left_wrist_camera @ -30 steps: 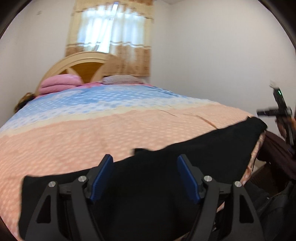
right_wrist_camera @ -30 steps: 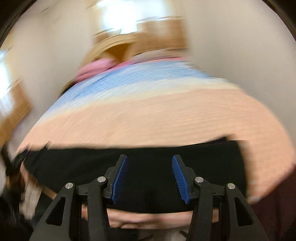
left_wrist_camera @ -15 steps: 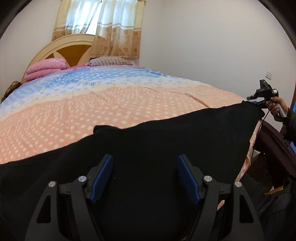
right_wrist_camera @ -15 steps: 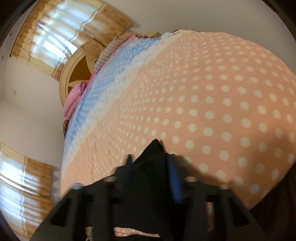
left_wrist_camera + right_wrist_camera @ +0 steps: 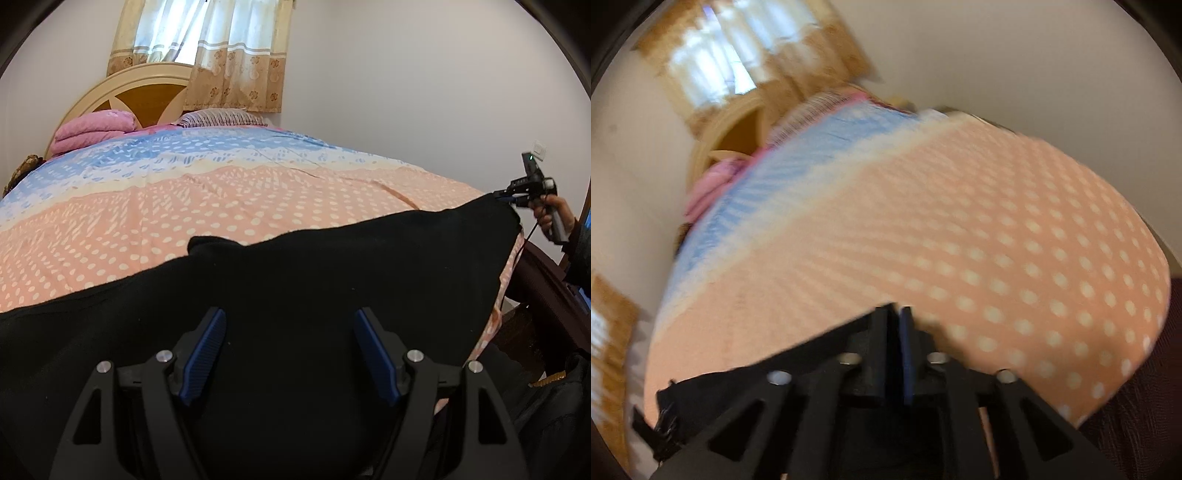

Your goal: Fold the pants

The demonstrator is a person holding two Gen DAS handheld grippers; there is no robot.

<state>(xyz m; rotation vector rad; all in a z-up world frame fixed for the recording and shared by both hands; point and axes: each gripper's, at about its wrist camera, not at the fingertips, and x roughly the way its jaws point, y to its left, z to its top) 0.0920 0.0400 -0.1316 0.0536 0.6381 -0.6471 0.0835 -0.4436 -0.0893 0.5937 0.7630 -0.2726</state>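
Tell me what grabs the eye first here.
The black pants, spread wide across the near edge of the bed. The left tool hangs open above them, while the right tool pinches their far right corner. Behind lie a pink pillow and a curtained window.

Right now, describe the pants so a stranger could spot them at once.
Find the bed with its peach polka-dot cover. Across its near edge lie the pants, a wide plain black cloth. Nothing else on the bed is dark or unpatterned.
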